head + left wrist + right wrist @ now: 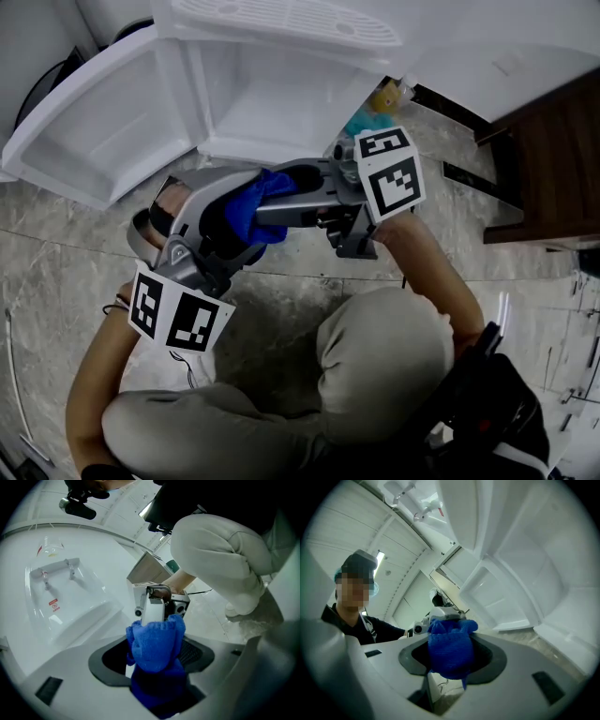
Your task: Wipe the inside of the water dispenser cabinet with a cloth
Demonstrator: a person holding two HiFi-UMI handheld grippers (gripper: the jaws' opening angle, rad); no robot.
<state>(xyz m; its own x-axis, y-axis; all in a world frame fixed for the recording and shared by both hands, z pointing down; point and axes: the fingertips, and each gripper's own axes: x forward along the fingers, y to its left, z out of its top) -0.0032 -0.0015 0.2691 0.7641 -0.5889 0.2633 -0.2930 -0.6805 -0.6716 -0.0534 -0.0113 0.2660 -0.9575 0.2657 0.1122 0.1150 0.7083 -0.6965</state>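
Down low, the water dispenser cabinet (272,103) stands open on the marbled floor (56,244). Its white interior is bare and its door (103,131) is swung out to the left. The person crouches in front of it with both tools raised just short of the opening and pointing at each other.

The left tool (236,220) reaches in from the left and the right tool (289,192) from the right, their tips almost meeting. Each one's own view shows its jaws closed on the same blue cloth (258,206), which is bunched into a wad between the two tools and is not yet inside the cabinet.

The cloth looks like a thick, looped knit. I judge it to be light, soft and limp, easy to squash, not fragile and not slippery, since the pile should bite well against the pads. It has no stiffness, so any loose corner will droop and drag. It is best gripped across the gathered middle, deep between the jaws, with a rounded pad of fabric left standing past the tips. That pad, rather than the hard jaws, would then meet the cabinet walls. A grip on one thin edge would probably let the cloth unfold and trail, and wiping pressure could pull it free.
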